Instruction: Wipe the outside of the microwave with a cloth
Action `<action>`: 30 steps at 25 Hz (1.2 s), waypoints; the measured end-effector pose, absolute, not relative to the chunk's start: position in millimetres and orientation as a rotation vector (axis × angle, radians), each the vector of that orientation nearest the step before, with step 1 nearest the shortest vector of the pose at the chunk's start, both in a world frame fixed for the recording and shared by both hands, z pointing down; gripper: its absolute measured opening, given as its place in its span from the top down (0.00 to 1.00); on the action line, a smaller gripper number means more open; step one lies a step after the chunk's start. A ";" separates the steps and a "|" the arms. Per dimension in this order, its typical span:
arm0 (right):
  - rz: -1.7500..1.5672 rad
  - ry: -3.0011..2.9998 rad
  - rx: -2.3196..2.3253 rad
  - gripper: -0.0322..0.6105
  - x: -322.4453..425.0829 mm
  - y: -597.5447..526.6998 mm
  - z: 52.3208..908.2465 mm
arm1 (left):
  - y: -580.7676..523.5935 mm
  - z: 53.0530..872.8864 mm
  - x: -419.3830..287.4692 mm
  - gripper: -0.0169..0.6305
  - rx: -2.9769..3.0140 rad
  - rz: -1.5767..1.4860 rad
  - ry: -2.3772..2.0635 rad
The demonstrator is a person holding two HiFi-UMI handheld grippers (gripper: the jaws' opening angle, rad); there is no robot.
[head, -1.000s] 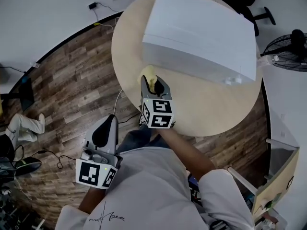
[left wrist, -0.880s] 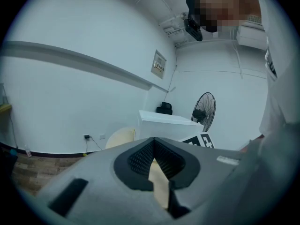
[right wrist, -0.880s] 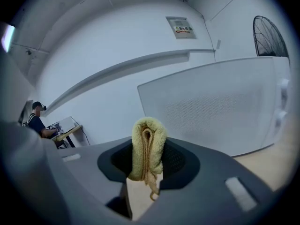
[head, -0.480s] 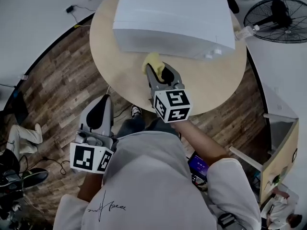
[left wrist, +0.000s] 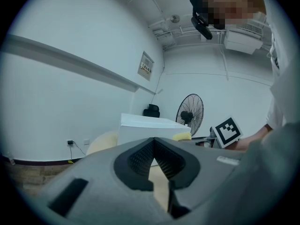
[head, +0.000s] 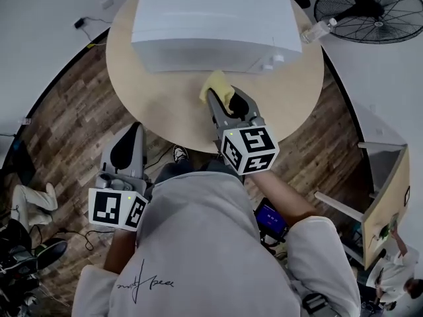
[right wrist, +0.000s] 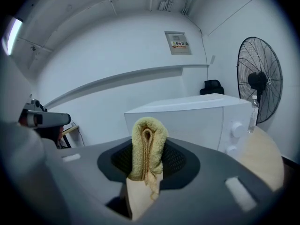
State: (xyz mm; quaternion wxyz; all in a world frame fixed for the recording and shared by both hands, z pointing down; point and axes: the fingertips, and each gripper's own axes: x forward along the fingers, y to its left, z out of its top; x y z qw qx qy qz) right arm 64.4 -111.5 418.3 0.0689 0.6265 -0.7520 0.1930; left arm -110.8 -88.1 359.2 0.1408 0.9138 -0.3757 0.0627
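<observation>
We judge the cloth (head: 215, 83) could slip from the right tool (head: 225, 99) if pressed askew against the microwave (head: 211, 18), since only a narrow fold is pinched between its jaws. That tool reaches forward over the table (head: 155, 107), cloth just short of the microwave's front, near its knobs (head: 272, 63). Our left tool (head: 131, 137), jaws together on nothing, hangs low, well back from the microwave.

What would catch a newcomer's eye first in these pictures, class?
The big white microwave on the round wooden table dominates the head view. Just in front of it, the right hand-held gripper pinches a folded yellow cloth, held close to the microwave's front face.
</observation>
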 end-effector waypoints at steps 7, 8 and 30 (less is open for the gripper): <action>0.528 -2.227 1.929 0.74 87.2 -89.4 401.6 | -90.5 358.8 -105.7 0.98 2.646 0.200 -1.079; 0.517 -2.221 1.934 0.74 90.4 -86.5 399.3 | -90.8 358.9 -105.3 0.98 2.645 0.201 -1.082; 0.451 -2.079 2.079 0.74 150.9 -17.3 373.4 | -99.7 356.2 -109.4 0.99 2.599 0.235 -1.197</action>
